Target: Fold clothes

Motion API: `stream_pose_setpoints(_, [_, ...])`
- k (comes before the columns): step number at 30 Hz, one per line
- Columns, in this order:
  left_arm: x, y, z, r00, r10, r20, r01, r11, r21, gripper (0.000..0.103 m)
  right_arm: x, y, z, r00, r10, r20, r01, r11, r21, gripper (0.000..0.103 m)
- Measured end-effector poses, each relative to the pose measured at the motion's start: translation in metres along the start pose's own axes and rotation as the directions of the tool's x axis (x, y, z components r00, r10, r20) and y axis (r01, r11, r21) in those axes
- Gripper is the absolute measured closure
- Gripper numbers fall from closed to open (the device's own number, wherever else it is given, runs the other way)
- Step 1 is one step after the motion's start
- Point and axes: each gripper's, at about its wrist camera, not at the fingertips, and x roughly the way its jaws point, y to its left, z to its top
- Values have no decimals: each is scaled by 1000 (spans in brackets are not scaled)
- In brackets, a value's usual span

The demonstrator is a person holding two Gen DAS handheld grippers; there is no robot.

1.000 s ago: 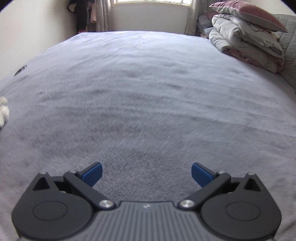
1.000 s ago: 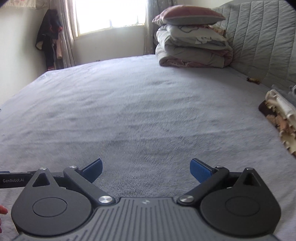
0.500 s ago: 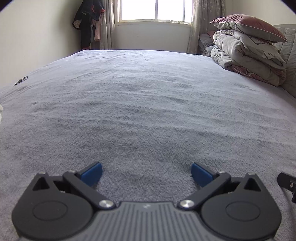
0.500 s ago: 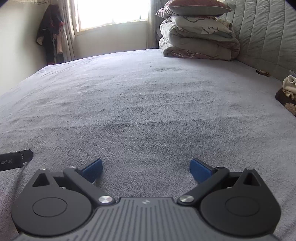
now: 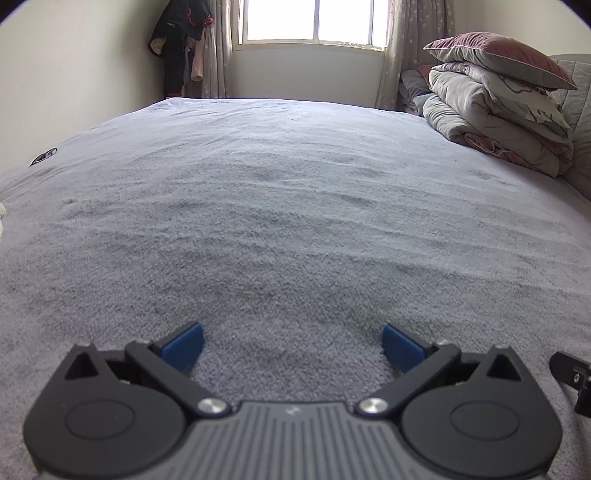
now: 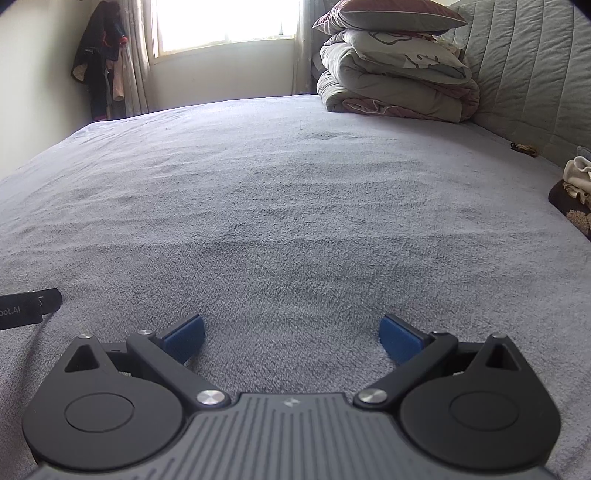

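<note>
My left gripper (image 5: 291,345) hangs open low over the grey fleece bed cover (image 5: 295,206), nothing between its blue pads. My right gripper (image 6: 291,338) is open too, just above the same cover (image 6: 295,192). A bundle of cream and dark brown patterned clothing (image 6: 574,192) lies at the far right edge of the right wrist view. A sliver of cream fabric (image 5: 2,221) shows at the left edge of the left wrist view. Each gripper's black body peeks into the other's view: the right one (image 5: 572,373), the left one (image 6: 26,306).
A stack of folded quilts topped by a maroon pillow (image 5: 498,99) (image 6: 395,66) sits at the head of the bed beside a quilted grey headboard (image 6: 535,74). Clothes hang in the far corner (image 5: 181,48) by the window (image 5: 310,22). A small dark object (image 6: 522,147) lies near the headboard.
Both grippers have tilted up and dropped closer to the cover, so the window and far wall now show more. Both stay open. The clothing bundle slid toward the right edge.
</note>
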Motion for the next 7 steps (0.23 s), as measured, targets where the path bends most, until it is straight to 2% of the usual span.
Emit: stream_pose_setpoints(7, [1, 3, 0, 1000, -8, 5, 8, 1000, -8, 0, 0, 0, 0, 1000, 2, 0, -2, 1000, -1, 0])
